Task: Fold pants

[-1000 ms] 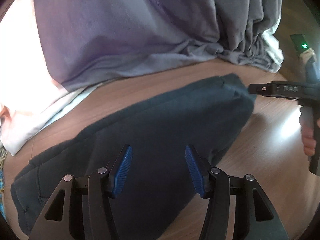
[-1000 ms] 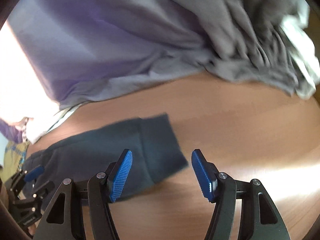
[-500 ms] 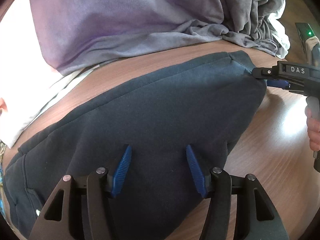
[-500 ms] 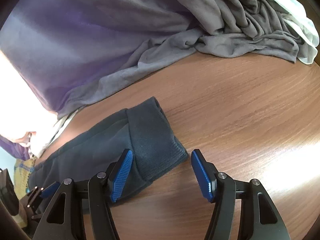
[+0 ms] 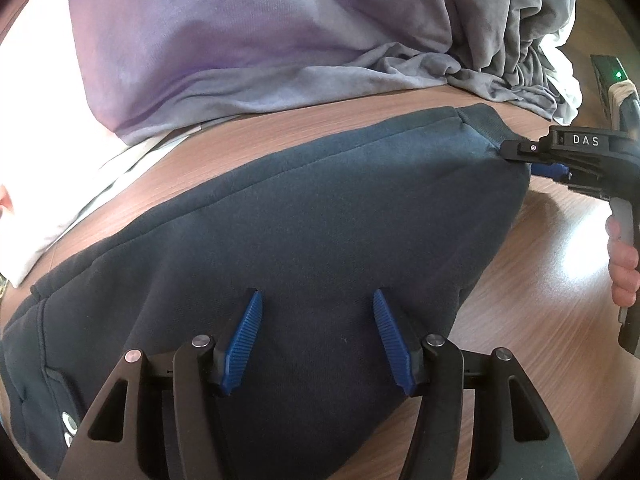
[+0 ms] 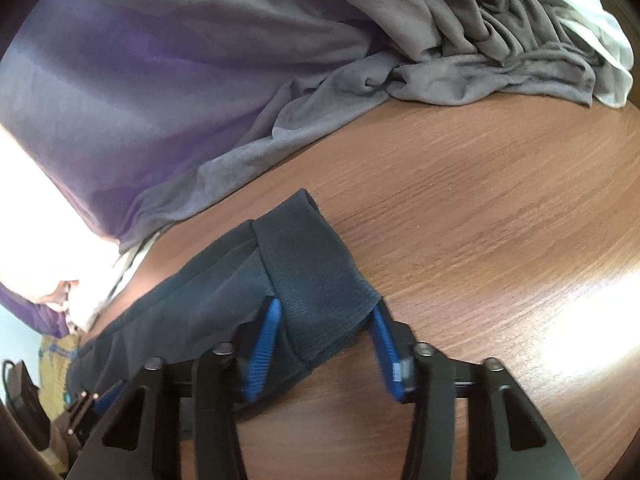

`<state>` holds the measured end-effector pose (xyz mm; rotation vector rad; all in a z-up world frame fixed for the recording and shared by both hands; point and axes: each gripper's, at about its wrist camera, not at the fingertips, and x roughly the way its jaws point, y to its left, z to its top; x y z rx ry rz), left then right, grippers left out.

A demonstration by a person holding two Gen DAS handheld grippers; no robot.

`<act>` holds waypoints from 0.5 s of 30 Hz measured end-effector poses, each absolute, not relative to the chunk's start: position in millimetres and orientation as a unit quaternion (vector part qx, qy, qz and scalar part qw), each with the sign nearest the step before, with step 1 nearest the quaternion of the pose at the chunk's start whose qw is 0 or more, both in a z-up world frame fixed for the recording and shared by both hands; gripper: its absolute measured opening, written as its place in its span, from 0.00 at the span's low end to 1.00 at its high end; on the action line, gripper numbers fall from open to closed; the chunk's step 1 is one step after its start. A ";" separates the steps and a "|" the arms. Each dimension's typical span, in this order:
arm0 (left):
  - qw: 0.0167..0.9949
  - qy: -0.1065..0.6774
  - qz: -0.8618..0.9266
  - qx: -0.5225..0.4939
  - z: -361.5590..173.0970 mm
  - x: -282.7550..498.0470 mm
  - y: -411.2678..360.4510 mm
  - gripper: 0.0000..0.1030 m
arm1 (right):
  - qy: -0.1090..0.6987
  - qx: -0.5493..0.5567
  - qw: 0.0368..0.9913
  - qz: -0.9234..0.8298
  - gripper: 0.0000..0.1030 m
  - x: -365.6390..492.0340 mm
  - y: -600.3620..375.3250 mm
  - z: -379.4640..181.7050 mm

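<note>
Right wrist: right tongs (image 6: 326,344) closing around pants (image 6: 320,280) cuff, table (image 6: 480,220).

Bare desk (image 6: 480,208) lies open right of the dark pants (image 6: 320,280); a heap of grey and purple cloth (image 6: 200,80) blocks the far side.

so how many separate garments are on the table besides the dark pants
3, perhaps more hidden: a purple garment at the back left, a grey garment bunched at the back right, and white cloth under the purple one's edge.
</note>
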<state>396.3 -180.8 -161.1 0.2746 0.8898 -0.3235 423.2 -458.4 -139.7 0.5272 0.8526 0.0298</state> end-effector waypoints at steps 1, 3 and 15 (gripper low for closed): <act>0.881 0.427 -0.156 0.131 -161.3 396.3 -180.5 0.56 | 0.407 0.252 0.878 0.012 0.31 422.7 -458.1 -138.8; 0.881 0.427 -0.156 0.127 -161.8 397.6 -179.3 0.57 | 0.402 0.248 0.882 0.009 0.18 421.2 -457.1 -133.9; 0.883 0.427 -0.156 0.120 -162.6 400.8 -177.7 0.61 | 0.391 0.240 0.888 -0.010 0.11 418.4 -453.0 -122.8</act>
